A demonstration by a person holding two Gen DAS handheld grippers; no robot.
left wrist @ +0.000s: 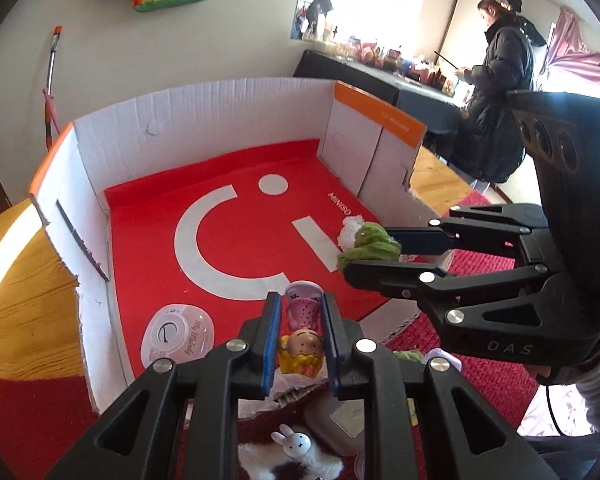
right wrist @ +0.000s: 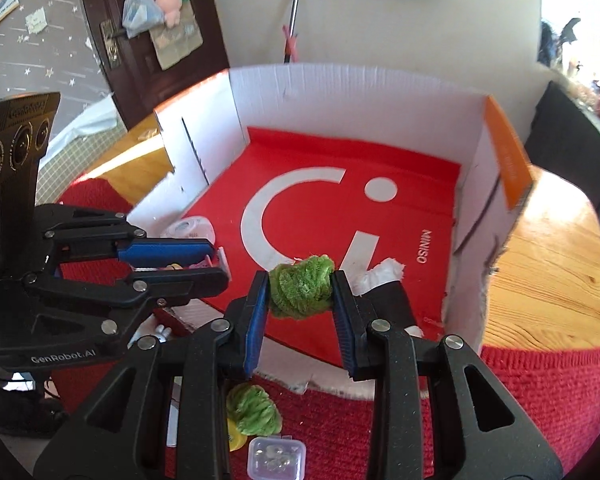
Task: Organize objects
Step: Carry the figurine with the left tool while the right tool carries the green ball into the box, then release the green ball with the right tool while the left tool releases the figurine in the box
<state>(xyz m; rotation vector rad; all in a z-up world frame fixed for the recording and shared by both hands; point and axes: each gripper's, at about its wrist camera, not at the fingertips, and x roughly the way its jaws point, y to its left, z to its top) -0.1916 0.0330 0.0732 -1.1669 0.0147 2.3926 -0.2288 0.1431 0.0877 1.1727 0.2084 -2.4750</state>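
An open white cardboard box (left wrist: 228, 108) with a red lined floor stands ahead; it also shows in the right wrist view (right wrist: 340, 92). My left gripper (left wrist: 300, 320) is shut on a small doll figurine (left wrist: 302, 336) with a pink dress, held over the box's near edge. My right gripper (right wrist: 300, 292) is shut on a green fuzzy plush (right wrist: 302, 286) with a white part (right wrist: 382, 274), held over the box floor; it shows in the left wrist view (left wrist: 370, 246) too. A clear round case (left wrist: 178, 330) lies inside the box at the near left.
On the red knitted mat in front of the box lie a second green plush (right wrist: 254, 408), a small clear plastic box (right wrist: 276, 458), a white bunny toy (left wrist: 290, 442) and a beige case (left wrist: 336, 420). Wooden table (right wrist: 548, 264) flanks the box. A person (left wrist: 500, 92) stands behind.
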